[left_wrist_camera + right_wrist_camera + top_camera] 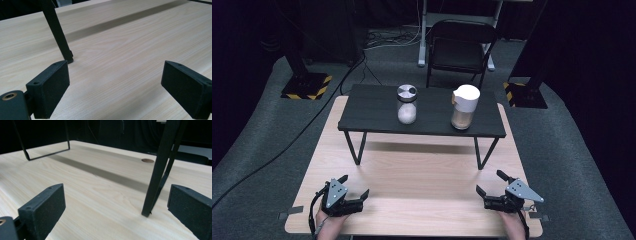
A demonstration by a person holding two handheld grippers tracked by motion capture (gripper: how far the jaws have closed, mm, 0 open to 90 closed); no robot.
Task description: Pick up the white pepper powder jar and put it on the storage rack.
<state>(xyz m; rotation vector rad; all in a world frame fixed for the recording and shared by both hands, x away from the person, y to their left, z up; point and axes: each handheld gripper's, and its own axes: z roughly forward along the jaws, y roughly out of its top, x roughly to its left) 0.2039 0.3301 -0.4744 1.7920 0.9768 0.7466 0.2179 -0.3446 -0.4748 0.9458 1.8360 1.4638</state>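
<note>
Right now you have both tools low over the near edge of the wooden table (412, 210), one toward each near corner, and nothing is gripped. Your left gripper (355, 188) has its jaws apart with only bare wood between them; your right gripper (492, 182) is spread wide too and empty, with a leg (156, 177) of the small black shelf (362, 110) rising just ahead of it in the right gripper view.

That shelf spans the far half of the table and carries both containers, well away from your hands. Judging from where you stand, the step in hand is the reach, so lift each tool above the shelf's front edge before you go forward, or a jaw could catch the edge or a leg. Come at each container level, jaws square on the body, below the lid.

Nearest your right hand, toward the shelf's right end, stands the white-lidded pitcher (464, 107), holding what looks like a tan powder or grain in its lower part. Left of it, near the middle of the shelf, stands the smaller glass jar (407, 104) with a metal lid, its lower half filled with something white.
</note>
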